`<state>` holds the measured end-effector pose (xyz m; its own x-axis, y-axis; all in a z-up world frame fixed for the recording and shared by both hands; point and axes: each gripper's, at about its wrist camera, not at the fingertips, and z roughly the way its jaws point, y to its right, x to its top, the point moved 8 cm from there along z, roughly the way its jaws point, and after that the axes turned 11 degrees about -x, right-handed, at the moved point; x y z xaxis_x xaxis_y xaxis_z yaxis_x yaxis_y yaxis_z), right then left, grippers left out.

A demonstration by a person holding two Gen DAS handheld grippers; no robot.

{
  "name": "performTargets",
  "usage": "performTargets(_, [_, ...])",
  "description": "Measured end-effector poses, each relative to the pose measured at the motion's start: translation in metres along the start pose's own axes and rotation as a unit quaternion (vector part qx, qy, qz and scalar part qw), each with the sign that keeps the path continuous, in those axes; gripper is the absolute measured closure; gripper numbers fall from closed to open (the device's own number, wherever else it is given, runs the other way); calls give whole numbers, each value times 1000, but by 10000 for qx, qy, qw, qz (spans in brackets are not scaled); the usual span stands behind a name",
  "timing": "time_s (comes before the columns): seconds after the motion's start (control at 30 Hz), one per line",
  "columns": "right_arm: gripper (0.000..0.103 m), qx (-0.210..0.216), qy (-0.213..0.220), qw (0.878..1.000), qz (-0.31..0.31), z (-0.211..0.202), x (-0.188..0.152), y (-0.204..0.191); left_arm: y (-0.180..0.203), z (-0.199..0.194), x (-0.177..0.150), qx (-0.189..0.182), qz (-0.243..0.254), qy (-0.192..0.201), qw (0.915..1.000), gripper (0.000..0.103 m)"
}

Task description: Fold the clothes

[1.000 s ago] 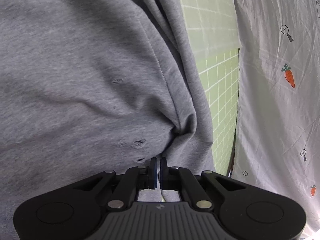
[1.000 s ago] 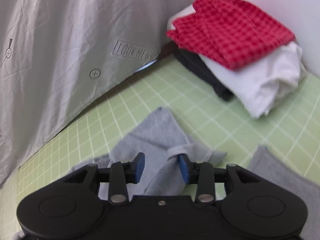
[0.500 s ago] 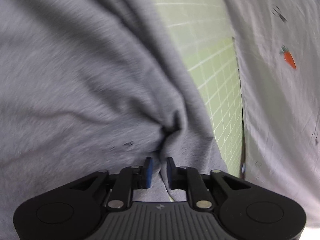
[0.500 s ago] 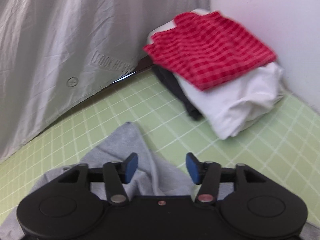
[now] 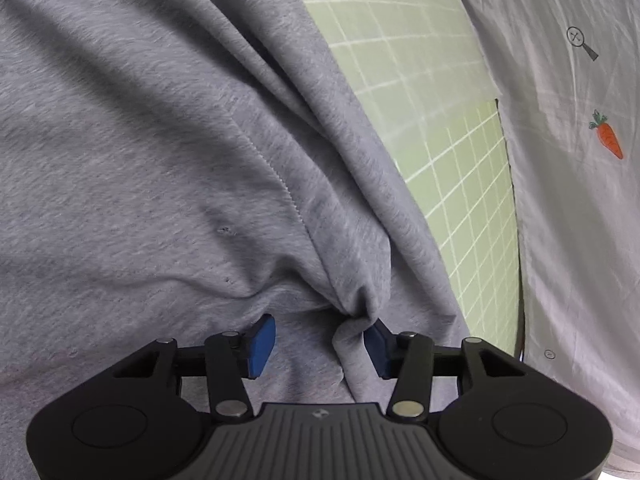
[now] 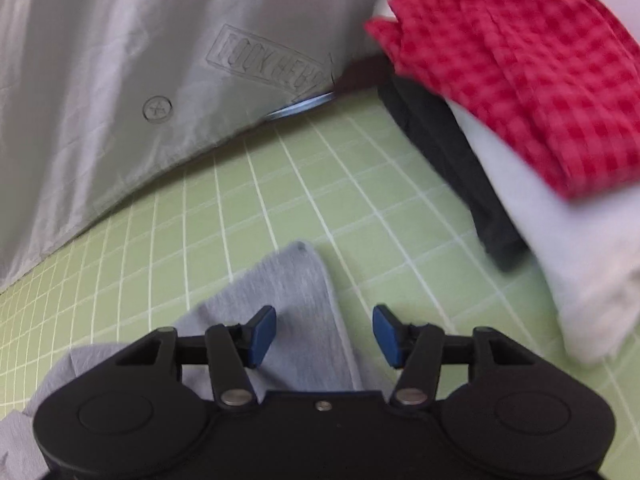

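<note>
Grey, soft cotton clothing [image 5: 160,160] covers most of the green mat with white grid lines [image 6: 320,184] and fills the left wrist view. Beside the mat hangs a white sheet with little carrots [image 5: 580,200]. A pile of folded clothes with a red checked cloth on top [image 6: 540,80] sits at the mat's far corner. The left gripper [image 5: 320,338] is spread wide, a bunched grey fold touching its right finger. The right gripper [image 6: 324,332] is also wide apart, with a grey corner lying under its left finger.
</note>
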<state>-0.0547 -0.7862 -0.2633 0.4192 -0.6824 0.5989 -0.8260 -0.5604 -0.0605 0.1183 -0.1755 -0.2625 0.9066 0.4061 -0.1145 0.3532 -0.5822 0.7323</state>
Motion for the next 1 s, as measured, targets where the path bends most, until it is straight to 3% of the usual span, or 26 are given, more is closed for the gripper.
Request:
performTargets(0.03, [102, 66, -71, 9998, -150, 2, 1, -2, -1, -1, 0, -1, 1, 3, 10000, 53])
performTargets(0.13, [101, -117, 196, 9973, -694, 0, 15, -6, 2, 1, 2, 19, 52, -37, 10000, 53])
performTargets(0.27, [102, -488, 936, 9920, -692, -13, 59, 6, 1, 1, 3, -14, -18, -58, 10000, 53])
performTargets(0.37, [99, -572, 1443, 9876, -215, -26, 90, 21, -2, -2, 1, -82, -123, -39, 9999, 53])
performTargets(0.43, [84, -750, 1423, 9868, -194, -31, 90, 26, -2, -1, 2, -131, -183, -6, 9997, 53])
performTargets(0.47, [71, -788, 1391, 9870, -159, -35, 85, 28, -2, -1, 2, -156, -201, 14, 9997, 53])
performTargets(0.5, [67, -802, 1354, 9875, -110, -39, 78, 30, -2, -1, 2, -179, -210, 31, 9996, 53])
performTargets(0.67, [68, -825, 943, 9920, 136, -64, 13, 33, -3, -1, 2, -244, -253, 78, 9993, 52])
performTargets(0.8, [76, -840, 729, 9937, 159, -84, -45, 24, 0, 1, 4, -208, -198, 15, 9996, 49])
performTargets(0.93, [78, -1044, 623, 9924, 172, -92, -84, 19, 5, 4, 5, -132, -48, -35, 9999, 46])
performTargets(1.0, [89, -1147, 523, 9917, 238, -91, -96, 19, 7, 5, 5, -132, -6, -37, 9999, 45])
